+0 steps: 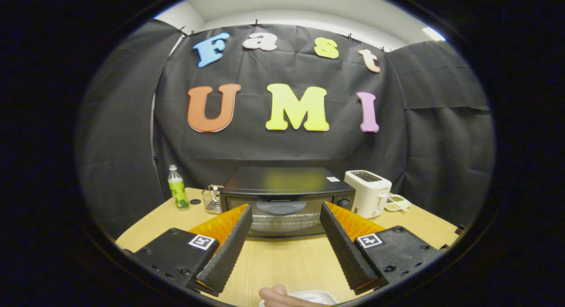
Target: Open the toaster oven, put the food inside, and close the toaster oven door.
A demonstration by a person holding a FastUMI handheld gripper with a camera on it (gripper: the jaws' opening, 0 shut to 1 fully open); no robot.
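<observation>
Ahead, toaster oven [287, 201] faces spread, empty tool [286, 212].

Food [276, 294] on white plate [315, 297] cut off.

The black toaster oven [287, 201] stood shut on the wooden surface [291, 263], beyond the spread jaws, glass door facing them.

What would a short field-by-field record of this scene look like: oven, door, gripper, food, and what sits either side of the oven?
oven: toaster oven on the wooden table, beyond the fingers
door: closed
gripper: gripper open, holding nothing
food: pale item on a white dish, near edge
left of oven: wire basket, green bottle
right of oven: white toaster
</observation>
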